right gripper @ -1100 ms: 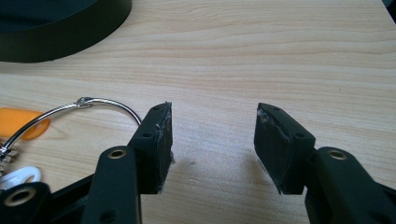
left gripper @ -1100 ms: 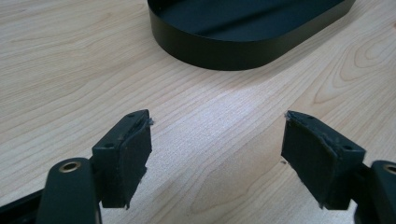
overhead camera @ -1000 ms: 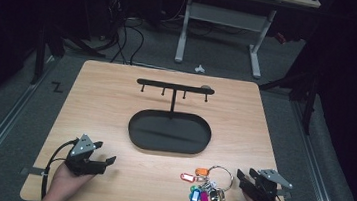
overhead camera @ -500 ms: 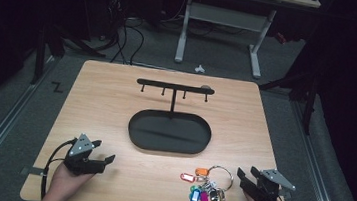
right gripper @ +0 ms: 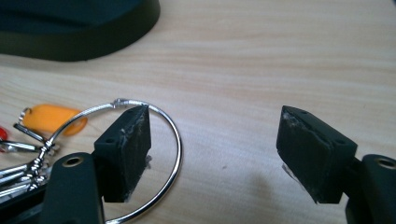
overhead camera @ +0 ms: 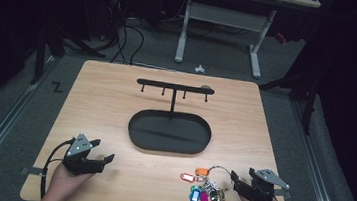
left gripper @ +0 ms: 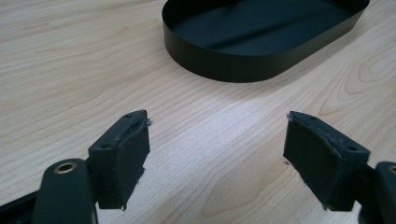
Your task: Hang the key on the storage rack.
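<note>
Left gripper [left gripper: 217, 140]: two black jaws spread wide with bare wood between them; each carries one flat, matte pad with a frayed, rough edge. In the high view it [overhead camera: 91, 160] sits at the near left corner of the table, well apart from the tray.
Right gripper [right gripper: 215, 140]: two black jaws spread wide, gripping nothing; the pads [right gripper: 135, 149] are scuffed and whitish along the edges. Its left jaw stands over the arc of the key ring; whether they touch cannot be told. In the high view it [overhead camera: 248, 186] sits near and to the right of the tray.
Key ring [right gripper: 175, 154]: one large, thin, round loop of shiny metal wire, lying flat on the table in front of the tray's right end.
Tags [overhead camera: 205, 189]: several small, smooth plastic tags bunched on the ring; orange, red, blue, magenta and purple can be made out, and the exact count cannot be told.
Tray [overhead camera: 135, 131]: one shallow, oval tray, matte black with a low upright wall, at the middle of the table.
Rack [overhead camera: 174, 86]: one thin black crossbar on a single post rising from the tray's far edge, with four short pegs hanging under it.
Table [overhead camera: 106, 98]: one light wooden top with visible grain and rounded corners.
</note>
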Tool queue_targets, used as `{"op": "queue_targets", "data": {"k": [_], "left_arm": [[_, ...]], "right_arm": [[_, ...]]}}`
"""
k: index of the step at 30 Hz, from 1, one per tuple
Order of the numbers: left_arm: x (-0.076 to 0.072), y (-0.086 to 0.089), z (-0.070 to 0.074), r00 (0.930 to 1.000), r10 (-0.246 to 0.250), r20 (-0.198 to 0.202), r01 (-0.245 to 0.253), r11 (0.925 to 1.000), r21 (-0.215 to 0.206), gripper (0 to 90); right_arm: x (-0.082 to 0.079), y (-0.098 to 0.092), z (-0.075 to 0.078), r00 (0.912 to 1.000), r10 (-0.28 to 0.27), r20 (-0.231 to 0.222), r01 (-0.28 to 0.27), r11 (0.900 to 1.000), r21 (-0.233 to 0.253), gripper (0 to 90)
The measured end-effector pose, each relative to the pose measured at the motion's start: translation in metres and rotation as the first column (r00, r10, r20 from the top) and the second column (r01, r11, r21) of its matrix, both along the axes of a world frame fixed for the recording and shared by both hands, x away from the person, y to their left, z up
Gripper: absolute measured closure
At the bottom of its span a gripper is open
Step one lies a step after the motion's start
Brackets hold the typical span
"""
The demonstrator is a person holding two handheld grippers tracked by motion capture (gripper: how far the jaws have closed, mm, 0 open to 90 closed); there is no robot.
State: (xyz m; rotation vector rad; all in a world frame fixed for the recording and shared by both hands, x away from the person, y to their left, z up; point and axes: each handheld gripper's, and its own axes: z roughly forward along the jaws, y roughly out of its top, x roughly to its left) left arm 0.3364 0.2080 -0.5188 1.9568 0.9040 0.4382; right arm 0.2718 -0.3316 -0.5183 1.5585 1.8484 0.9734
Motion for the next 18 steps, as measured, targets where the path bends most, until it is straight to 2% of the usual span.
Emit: {"op": "queue_targets", "data": {"k": [1,3,8,11,12,18], "left_arm": [[0.0,0.0,0.0,1.0,0.002,-0.001,-0.002,1.0,-0.003,22.8],[0.0,0.0,0.0,0.9999,0.007,-0.007,-0.008,0.9999,-0.007,22.3],[0.0,0.0,0.001,0.9999,0.008,-0.013,-0.008,0.9999,-0.01,20.4],[-0.002,0.002,-0.001,0.9996,0.015,-0.025,-0.015,0.9998,-0.014,20.0],[-0.002,0.002,-0.001,0.9996,0.015,-0.025,-0.015,0.9998,-0.014,20.0],[-0.003,0.005,0.0,0.9995,0.025,-0.017,-0.025,0.9995,-0.019,20.8]], "right_arm": [[0.002,0.002,-0.001,0.9998,0.012,-0.017,-0.012,1.0,0.015,27.0],[0.002,0.003,-0.001,0.9998,0.017,-0.008,-0.017,1.0,0.024,26.5],[0.004,0.014,0.004,0.9975,0.069,-0.013,-0.069,0.997,-0.02,25.2],[0.007,0.024,0.008,0.9912,0.125,-0.043,-0.127,0.991,-0.035,25.3],[0.007,0.024,0.008,0.9912,0.125,-0.043,-0.127,0.991,-0.035,25.3],[0.017,0.028,0.015,0.9824,0.149,-0.113,-0.157,0.985,-0.071,24.1]]}}
